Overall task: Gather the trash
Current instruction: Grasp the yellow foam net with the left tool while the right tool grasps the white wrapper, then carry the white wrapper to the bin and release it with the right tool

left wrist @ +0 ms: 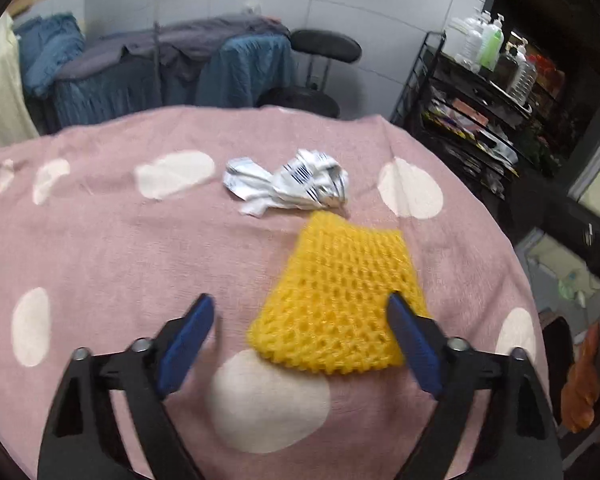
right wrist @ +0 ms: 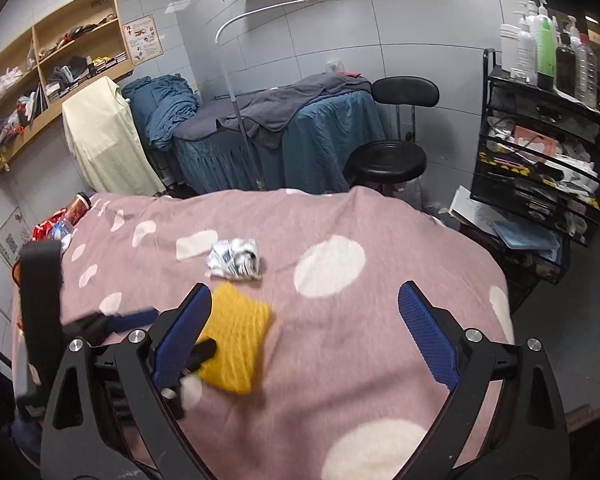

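Note:
A yellow foam fruit net point(left wrist: 336, 300) lies flat on the pink dotted blanket point(left wrist: 120, 240). Just beyond it lies a crumpled white wrapper with blue print point(left wrist: 288, 184). My left gripper point(left wrist: 300, 304) is open, low over the blanket, its right finger at the net's near right corner. In the right wrist view the net point(right wrist: 240, 340) and the wrapper point(right wrist: 234, 260) sit left of centre. My right gripper point(right wrist: 304, 296) is open and empty above the blanket point(right wrist: 380, 340). The left gripper point(right wrist: 156, 330) shows there at the left, beside the net.
A black wire shelf cart with bottles point(right wrist: 540, 140) stands at the right. A black stool point(right wrist: 388, 160) and a blue-draped massage bed point(right wrist: 280, 136) stand beyond the blanket's far edge. A red-capped bottle point(right wrist: 78, 206) and red items sit at the far left edge.

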Motion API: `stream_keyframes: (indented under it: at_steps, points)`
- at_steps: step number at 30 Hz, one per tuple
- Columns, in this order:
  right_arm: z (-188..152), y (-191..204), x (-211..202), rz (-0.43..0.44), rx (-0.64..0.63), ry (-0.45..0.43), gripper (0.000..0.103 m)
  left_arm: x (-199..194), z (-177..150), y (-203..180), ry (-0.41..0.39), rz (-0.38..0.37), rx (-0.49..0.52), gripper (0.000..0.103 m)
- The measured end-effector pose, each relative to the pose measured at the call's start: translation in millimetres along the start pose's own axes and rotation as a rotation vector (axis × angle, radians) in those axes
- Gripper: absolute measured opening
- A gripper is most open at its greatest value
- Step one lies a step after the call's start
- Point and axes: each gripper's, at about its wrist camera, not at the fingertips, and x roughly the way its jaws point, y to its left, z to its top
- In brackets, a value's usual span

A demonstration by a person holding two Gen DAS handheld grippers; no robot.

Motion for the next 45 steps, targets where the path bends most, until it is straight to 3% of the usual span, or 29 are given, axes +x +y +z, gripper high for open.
stream_keyframes:
  at_steps: [3, 5, 9, 14, 16, 18, 21, 26, 35, 45]
  points:
    - [12, 6, 21, 0.017, 0.005, 0.018, 0.09, -5, -7, -7, -0.006, -0.057, 0.018, 0.044]
    - [19, 11, 35, 0.022, -0.003, 0.042, 0.085, -14, -12, -11, -0.01, -0.076, 0.04, 0.019]
    - [27, 22, 70, 0.092, 0.019, 0.124, 0.076, -42, -25, 3, -0.047, -0.104, -0.009, 0.018]
    - [29, 43, 110, 0.135, 0.009, 0.212, 0.067, -82, -40, 26, -0.127, -0.03, -0.09, 0.018]
    - [26, 52, 126, 0.131, 0.007, 0.248, 0.058, -94, -47, 34, -0.154, 0.024, -0.117, 0.018]
    - [23, 61, 136, 0.115, -0.01, 0.268, 0.039, -101, -51, 40, -0.173, 0.054, -0.138, 0.018]
    - [18, 69, 133, 0.095, -0.035, 0.246, 0.032, -107, -59, 45, -0.178, 0.041, -0.175, 0.018]
    - [8, 64, 106, 0.14, 0.005, 0.23, 0.03, -113, -67, 44, -0.195, 0.036, -0.199, 0.018]
    - [-22, 51, 17, 0.186, 0.028, 0.166, 0.03, -141, -87, 24, -0.244, 0.025, -0.202, 0.018]
    - [-69, 22, -98, 0.147, 0.023, 0.043, 0.031, -164, -119, -13, -0.261, -0.031, -0.17, 0.018]
